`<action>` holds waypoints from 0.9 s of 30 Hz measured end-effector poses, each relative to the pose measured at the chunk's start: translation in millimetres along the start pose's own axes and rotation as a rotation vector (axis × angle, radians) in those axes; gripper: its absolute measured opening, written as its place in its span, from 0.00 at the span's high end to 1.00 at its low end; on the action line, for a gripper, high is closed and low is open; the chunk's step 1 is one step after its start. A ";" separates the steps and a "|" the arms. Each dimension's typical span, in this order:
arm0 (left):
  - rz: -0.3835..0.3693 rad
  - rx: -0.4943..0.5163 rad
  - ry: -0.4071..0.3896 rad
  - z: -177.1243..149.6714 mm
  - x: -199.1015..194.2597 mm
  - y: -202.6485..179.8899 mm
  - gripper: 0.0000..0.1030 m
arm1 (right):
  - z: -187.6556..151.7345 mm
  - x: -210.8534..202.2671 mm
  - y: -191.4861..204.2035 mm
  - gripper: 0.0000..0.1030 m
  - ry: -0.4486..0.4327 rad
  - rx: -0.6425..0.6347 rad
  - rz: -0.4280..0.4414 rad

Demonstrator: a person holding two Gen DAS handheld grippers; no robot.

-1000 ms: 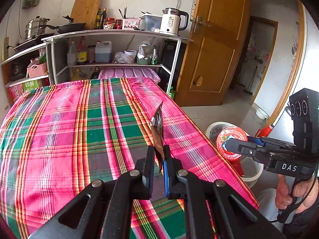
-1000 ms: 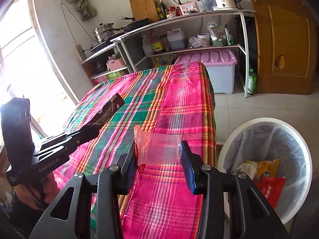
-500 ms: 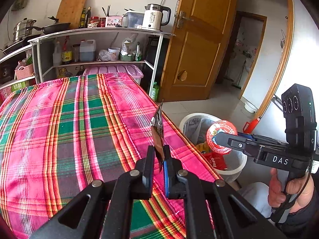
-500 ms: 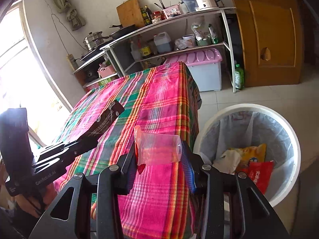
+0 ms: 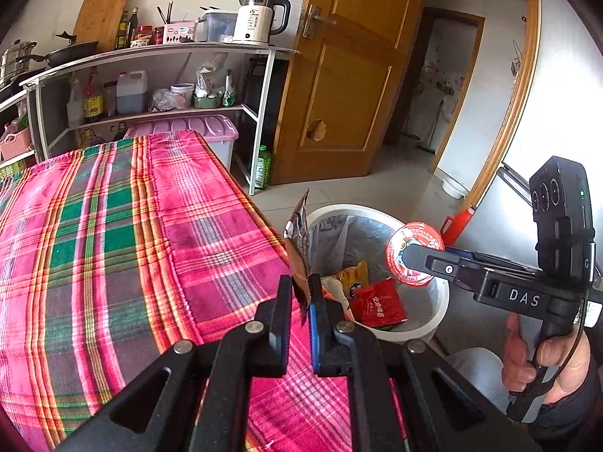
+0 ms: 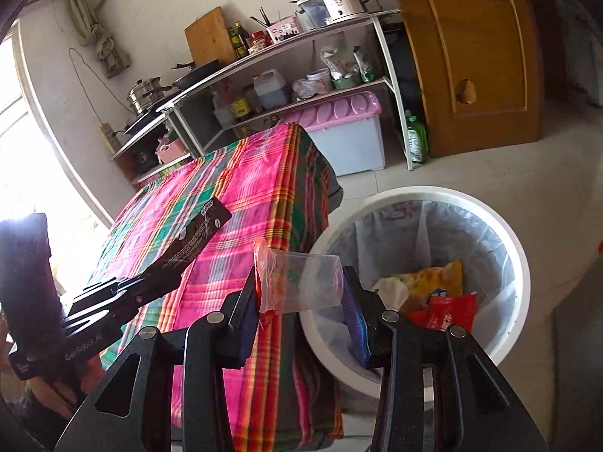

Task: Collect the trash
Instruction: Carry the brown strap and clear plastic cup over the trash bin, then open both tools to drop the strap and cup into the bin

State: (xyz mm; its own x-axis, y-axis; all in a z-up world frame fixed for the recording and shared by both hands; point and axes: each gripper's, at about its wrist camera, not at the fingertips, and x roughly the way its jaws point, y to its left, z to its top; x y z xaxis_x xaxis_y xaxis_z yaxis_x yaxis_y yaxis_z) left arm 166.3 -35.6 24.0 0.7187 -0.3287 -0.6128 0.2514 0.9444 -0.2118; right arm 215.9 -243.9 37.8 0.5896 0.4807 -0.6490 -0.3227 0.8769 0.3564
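We find the left gripper (image 5: 300, 297) clamped narrow on a dark flat sachet (image 5: 297, 241), which stands upright between its jaws. The right gripper (image 6: 299, 293) stands half wide, pressed on a clear plastic cup (image 6: 301, 282) with a red foil lid. Since a second ago the view from both grippers has swung from the checked tablecloth (image 5: 113, 256) toward the white lined bin (image 6: 505, 233), now at 3 o'clock of the table edge. The bin already holds yellow and red wrappers (image 6: 448, 309). We judge both items nearly over the rim, release being the next step; the sachet sits nearer the cloth and may miss.
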 end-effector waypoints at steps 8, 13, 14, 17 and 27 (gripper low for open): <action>-0.056 0.020 0.039 7.9 32.4 -20.7 0.92 | -0.4 0.0 -29.3 0.59 0.004 0.047 -0.060; -0.086 0.025 0.072 12.0 50.9 -30.5 0.92 | -1.5 3.3 -47.1 0.59 0.019 0.082 -0.094; -0.092 0.026 0.079 13.0 54.2 -32.3 0.92 | -1.8 4.2 -50.5 0.59 0.023 0.089 -0.099; -0.100 0.031 0.097 14.4 63.5 -38.0 0.92 | -3.3 6.6 -60.1 0.59 0.036 0.111 -0.116; -0.120 0.021 0.152 15.7 90.1 -45.8 0.91 | -7.2 15.1 -81.4 0.59 0.073 0.166 -0.152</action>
State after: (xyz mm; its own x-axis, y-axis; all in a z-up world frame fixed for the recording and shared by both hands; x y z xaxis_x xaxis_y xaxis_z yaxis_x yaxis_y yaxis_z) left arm 229.7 -108.5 -9.6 0.5767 -0.4334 -0.6925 0.3444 0.8976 -0.2751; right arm 245.7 -308.0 -5.8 0.5649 0.3475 -0.7484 -0.1043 0.9298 0.3529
